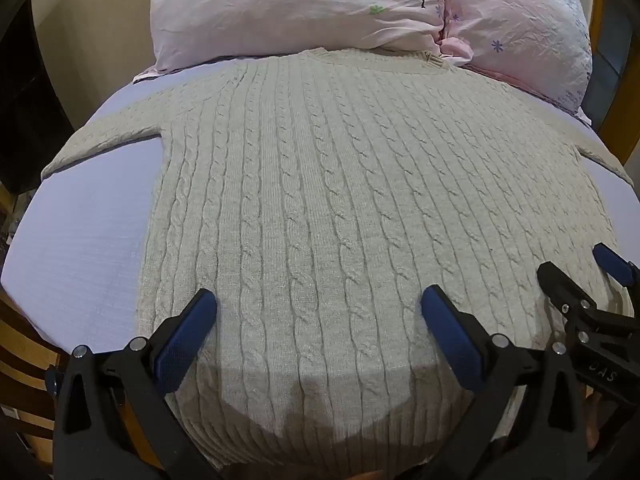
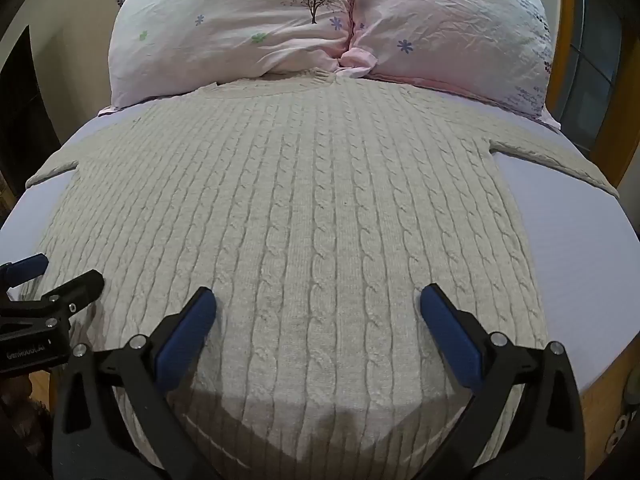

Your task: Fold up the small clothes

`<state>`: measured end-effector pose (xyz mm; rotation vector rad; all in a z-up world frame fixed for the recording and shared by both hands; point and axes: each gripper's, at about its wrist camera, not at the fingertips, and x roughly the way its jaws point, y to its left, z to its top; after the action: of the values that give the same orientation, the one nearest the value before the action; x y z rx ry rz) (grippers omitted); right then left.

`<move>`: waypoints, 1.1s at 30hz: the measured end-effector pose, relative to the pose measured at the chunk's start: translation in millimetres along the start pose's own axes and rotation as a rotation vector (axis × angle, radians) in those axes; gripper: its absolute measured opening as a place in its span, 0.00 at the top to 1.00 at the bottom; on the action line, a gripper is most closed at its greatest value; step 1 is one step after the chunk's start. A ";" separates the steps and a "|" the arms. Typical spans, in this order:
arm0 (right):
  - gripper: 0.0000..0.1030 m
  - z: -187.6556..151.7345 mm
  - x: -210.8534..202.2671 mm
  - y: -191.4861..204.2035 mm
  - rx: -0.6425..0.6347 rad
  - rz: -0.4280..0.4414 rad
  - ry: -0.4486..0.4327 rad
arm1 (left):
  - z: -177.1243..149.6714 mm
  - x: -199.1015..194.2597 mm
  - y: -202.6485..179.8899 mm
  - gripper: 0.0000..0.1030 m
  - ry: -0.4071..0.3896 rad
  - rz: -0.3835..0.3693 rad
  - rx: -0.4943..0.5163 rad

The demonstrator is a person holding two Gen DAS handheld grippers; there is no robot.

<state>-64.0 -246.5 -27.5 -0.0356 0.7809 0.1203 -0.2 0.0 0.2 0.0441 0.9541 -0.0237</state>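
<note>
The left gripper (image 1: 319,308) hangs just above the lower part of a cream cable-knit sweater (image 1: 340,200), jaws spread wide and holding nothing. The right gripper (image 2: 318,308) hovers beside it over the same hem, also spread wide and empty.

The sweater lies flat, front up, on a lavender sheet (image 1: 80,240), its collar touching two pink floral pillows (image 2: 240,28) at the head of the bed.

The left camera catches the right gripper at its right edge, and shows the sweater's left sleeve (image 1: 104,140) stretched out to the mattress edge, with a broad strip of bare sheet beside the body. The right camera shows the left gripper at its left edge, the other sleeve (image 2: 560,160) reaching the far side, and open sheet to the right of the sweater.

A wooden bed frame (image 2: 592,396) rims the mattress.
</note>
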 end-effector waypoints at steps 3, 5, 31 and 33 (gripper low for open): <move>0.02 0.0 0.0 0.1 -0.001 -0.001 0.000 | 0.2 0.0 0.0 0.01 0.001 0.001 0.000; 0.02 -0.2 -0.1 0.1 -0.001 0.000 0.000 | 0.6 0.1 0.2 0.01 0.002 0.001 -0.001; 0.02 0.1 -0.7 -1.1 -0.001 0.000 0.000 | 0.0 -0.4 0.0 0.01 -0.008 0.002 0.001; 0.02 0.2 -0.8 -1.2 -0.001 0.000 -0.001 | 0.0 -0.4 0.0 0.01 -0.009 0.002 0.001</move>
<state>-64.3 -247.8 -26.8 -0.0365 0.7800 0.1205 -0.4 0.0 0.6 0.0454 0.9450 -0.0229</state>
